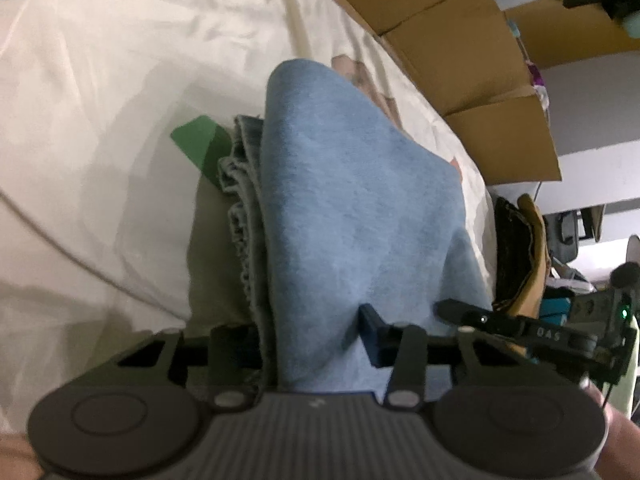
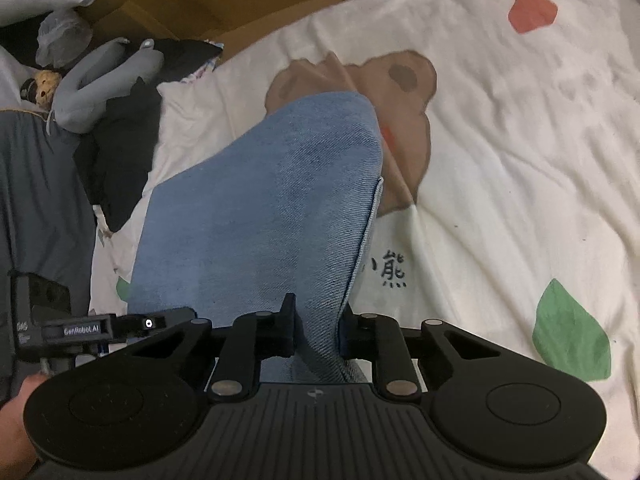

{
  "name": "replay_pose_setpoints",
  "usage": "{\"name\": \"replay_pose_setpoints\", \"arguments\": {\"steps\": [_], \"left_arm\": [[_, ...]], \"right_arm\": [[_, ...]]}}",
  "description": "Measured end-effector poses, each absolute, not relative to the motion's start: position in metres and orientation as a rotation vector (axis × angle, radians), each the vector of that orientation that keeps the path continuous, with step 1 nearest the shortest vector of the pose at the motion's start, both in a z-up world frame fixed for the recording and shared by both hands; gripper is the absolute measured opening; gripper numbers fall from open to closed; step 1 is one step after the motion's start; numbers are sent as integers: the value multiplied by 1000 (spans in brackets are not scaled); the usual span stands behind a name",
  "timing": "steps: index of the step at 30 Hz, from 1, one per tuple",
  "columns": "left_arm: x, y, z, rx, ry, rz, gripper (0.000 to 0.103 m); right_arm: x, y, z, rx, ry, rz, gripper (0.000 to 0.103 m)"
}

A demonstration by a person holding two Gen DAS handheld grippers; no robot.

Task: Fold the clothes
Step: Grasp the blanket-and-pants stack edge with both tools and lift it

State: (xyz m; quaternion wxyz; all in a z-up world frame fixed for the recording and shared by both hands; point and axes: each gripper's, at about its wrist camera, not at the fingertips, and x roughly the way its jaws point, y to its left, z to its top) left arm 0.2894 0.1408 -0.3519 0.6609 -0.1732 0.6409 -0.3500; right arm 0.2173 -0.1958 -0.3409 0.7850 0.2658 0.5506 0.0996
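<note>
Jeans (image 1: 360, 200): light blue denim, bunched and draped over a bed sheet (image 1: 100, 100), one end raised to your two grippers.

Left gripper (image 1: 316, 344): your jaws pinch a thick fold of the denim. The fabric fills the gap between the fingers and runs on under the gripper body. A frayed grey-blue hem (image 1: 240, 200) lies stacked along the left edge of the fold. The denim rises to a rounded peak further out, then drops to the sheet.

Right gripper (image 2: 318, 332): your jaws stand close together and pinch a narrower fold of the same denim. The fabric is squeezed thin between the fingers and widens beyond them into a broad sloping panel (image 2: 260, 208) with a stitched seam down its right edge.

Each gripper shows at the edge of the other's view, so the two sit near each other on the same end of the garment.

Sheet: cream, wrinkled, printed with a brown bear (image 2: 400, 92), green leaves (image 2: 572, 340), a red shape (image 2: 532, 10) and dark characters (image 2: 390, 270). The jeans partly cover the bear.

Surroundings: cardboard boxes (image 1: 460, 40) line the far side of the bed. A grey plush toy (image 2: 104, 88) and dark clothing (image 2: 120, 152) lie off the sheet's left edge in the right wrist view.
</note>
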Motion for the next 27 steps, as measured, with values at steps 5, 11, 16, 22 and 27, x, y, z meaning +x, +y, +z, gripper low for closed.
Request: {"name": "replay_pose_setpoints", "arguments": {"steps": [5, 11, 16, 22, 27], "left_arm": [[284, 142, -323, -366, 1447, -755, 45], [283, 143, -277, -307, 1424, -747, 45], [277, 132, -236, -273, 1399, -745, 44], [267, 117, -184, -231, 1364, -747, 44], [263, 99, -155, -209, 1351, -756, 43]], "right_arm": [[213, -183, -316, 560, 1177, 207, 18], [209, -174, -278, 536, 1171, 200, 18], [200, -178, -243, 553, 1159, 196, 18], [191, -188, -197, 602, 1149, 173, 18], [182, -204, -162, 628, 1109, 198, 18]]}}
